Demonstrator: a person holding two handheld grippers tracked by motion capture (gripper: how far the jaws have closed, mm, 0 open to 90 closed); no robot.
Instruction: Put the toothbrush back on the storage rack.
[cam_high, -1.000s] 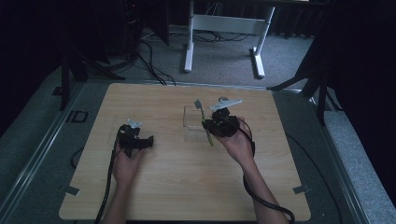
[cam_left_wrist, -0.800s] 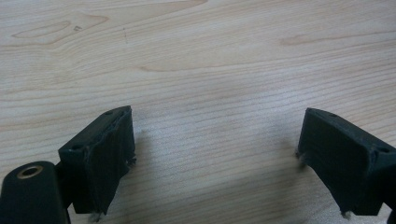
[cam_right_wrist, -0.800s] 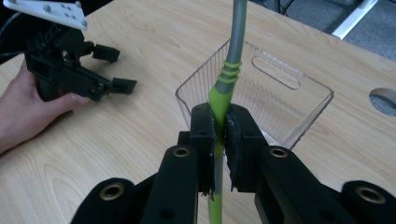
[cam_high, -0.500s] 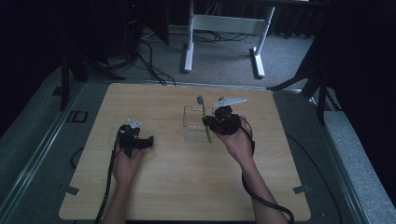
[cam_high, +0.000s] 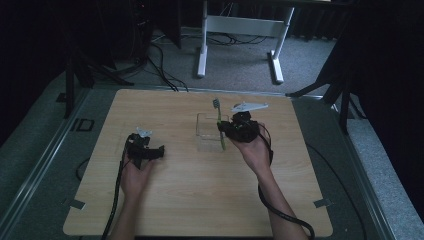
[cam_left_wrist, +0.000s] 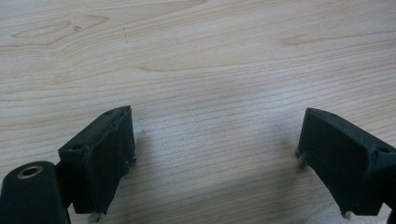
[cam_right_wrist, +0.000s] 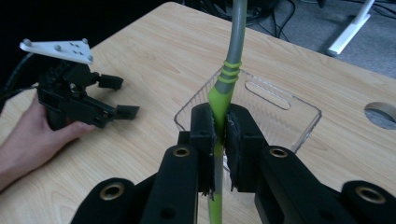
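Note:
A green and grey toothbrush (cam_right_wrist: 223, 88) stands nearly upright between the pads of my right gripper (cam_right_wrist: 220, 135), which is shut on its green handle. In the high view the toothbrush (cam_high: 219, 122) rises beside a clear plastic tray (cam_high: 206, 136), and the right gripper (cam_high: 225, 131) hangs at the tray's right edge. The clear tray (cam_right_wrist: 299, 123) lies just behind the toothbrush in the right gripper view. My left gripper (cam_high: 159, 151) rests low on the table at the left, and its jaws stand wide apart over bare wood (cam_left_wrist: 215, 140) with nothing between them.
The wooden table (cam_high: 200, 200) has a round hole (cam_right_wrist: 380, 114) near its right side. A white desk frame (cam_high: 240, 30) and cables lie on the grey floor beyond the far edge. The other hand's gripper (cam_right_wrist: 100, 100) lies left of the tray.

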